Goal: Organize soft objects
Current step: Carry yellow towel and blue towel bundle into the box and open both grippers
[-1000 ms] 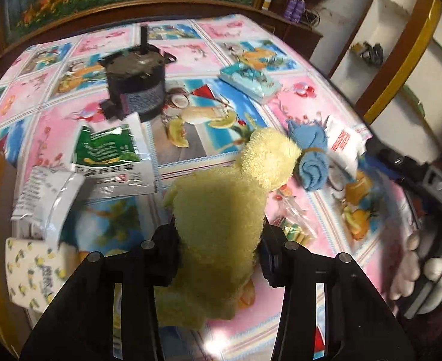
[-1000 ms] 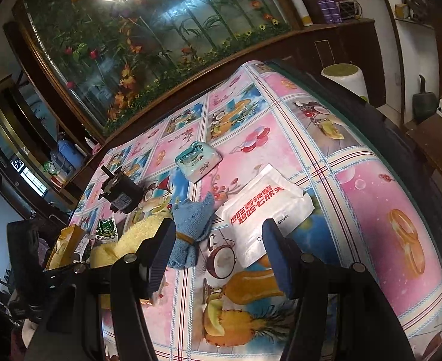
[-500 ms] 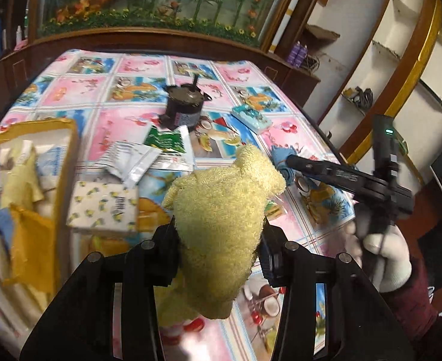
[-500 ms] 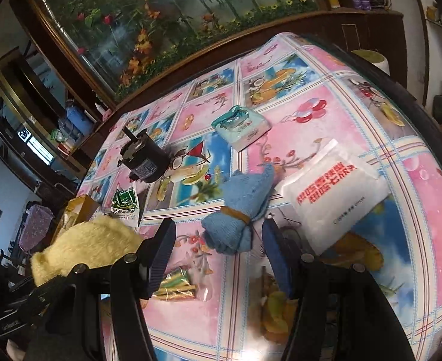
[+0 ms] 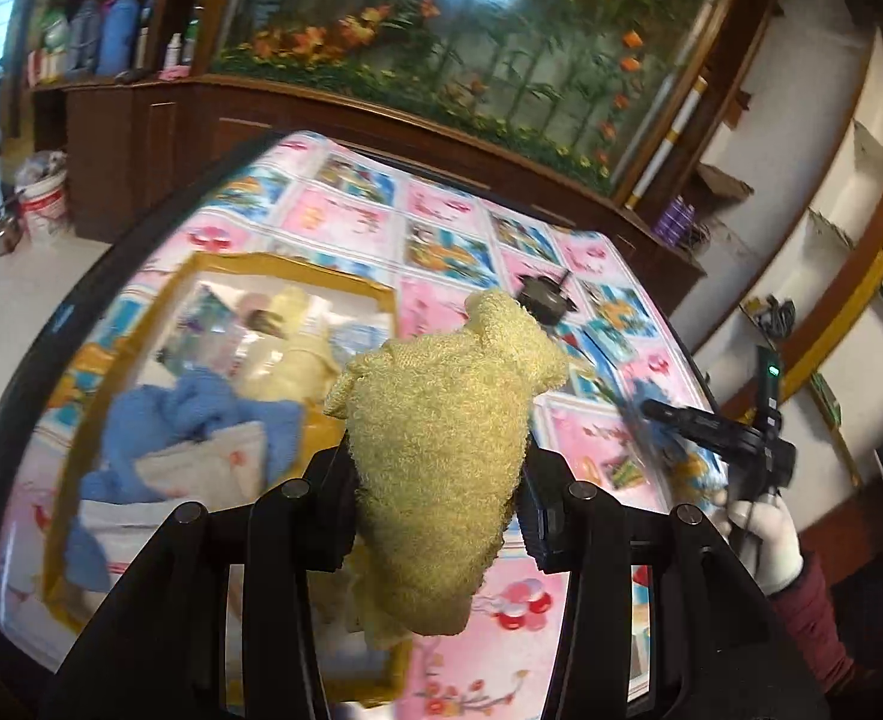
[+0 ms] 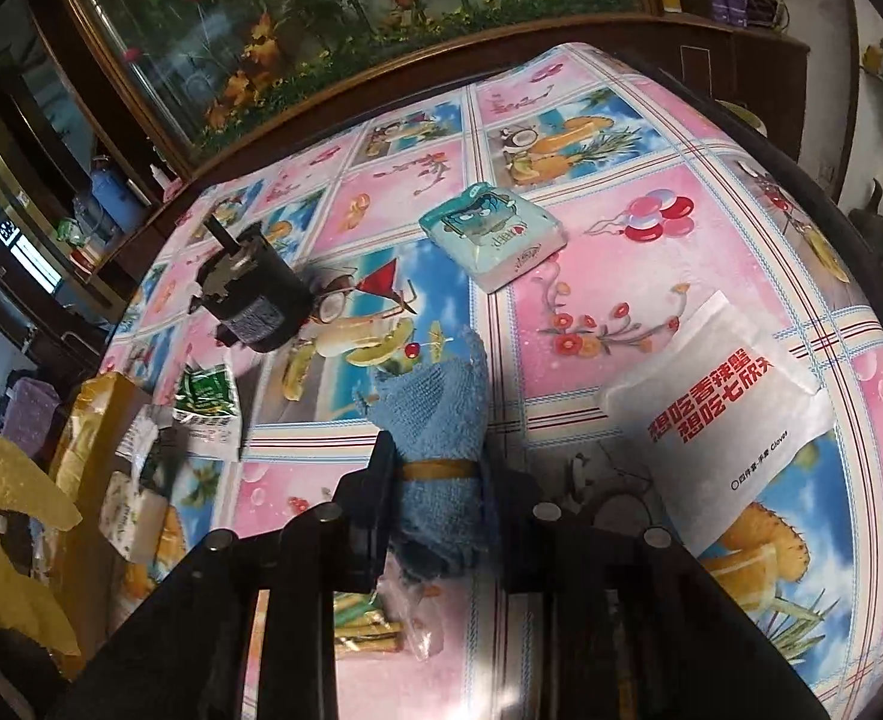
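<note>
The left gripper clamps the yellow towel in the air beside the yellow box near the table's left edge. The right gripper straddles the rolled blue towel mid-table; whether it grips is unclear. A loosely hanging towel may snag the box rim on release

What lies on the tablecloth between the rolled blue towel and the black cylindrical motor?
In the right wrist view, only printed tablecloth lies between the rolled blue towel and the black cylindrical motor; nothing rests there.
</note>
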`<state>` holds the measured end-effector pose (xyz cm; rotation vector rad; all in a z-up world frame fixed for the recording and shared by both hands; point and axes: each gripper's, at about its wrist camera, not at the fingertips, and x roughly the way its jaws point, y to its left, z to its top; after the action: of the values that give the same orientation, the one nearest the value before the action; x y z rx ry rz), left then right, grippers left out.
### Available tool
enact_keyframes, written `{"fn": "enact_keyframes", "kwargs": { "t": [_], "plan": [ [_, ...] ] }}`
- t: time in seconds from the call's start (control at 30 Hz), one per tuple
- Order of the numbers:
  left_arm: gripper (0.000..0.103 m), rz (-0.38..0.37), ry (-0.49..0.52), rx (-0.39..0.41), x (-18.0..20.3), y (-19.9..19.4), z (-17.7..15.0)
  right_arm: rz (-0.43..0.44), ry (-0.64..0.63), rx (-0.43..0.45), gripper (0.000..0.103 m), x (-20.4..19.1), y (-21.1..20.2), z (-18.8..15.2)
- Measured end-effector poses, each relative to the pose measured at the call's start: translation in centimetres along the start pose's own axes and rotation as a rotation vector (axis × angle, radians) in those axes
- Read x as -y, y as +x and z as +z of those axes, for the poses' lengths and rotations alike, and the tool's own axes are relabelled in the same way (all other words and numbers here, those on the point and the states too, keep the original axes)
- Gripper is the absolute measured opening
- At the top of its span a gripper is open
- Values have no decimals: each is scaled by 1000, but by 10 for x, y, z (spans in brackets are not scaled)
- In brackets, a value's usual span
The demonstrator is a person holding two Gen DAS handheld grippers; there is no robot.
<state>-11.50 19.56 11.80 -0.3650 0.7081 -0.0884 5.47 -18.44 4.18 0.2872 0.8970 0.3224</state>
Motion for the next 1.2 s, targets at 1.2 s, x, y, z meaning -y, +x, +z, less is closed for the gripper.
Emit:
{"fn": "enact_keyframes", "kwargs": {
  "t": [1.2],
  "plan": [
    [54, 174, -164, -51, -124, 59, 78, 339, -389, -222, 38, -285, 86, -50]
  ]
}}
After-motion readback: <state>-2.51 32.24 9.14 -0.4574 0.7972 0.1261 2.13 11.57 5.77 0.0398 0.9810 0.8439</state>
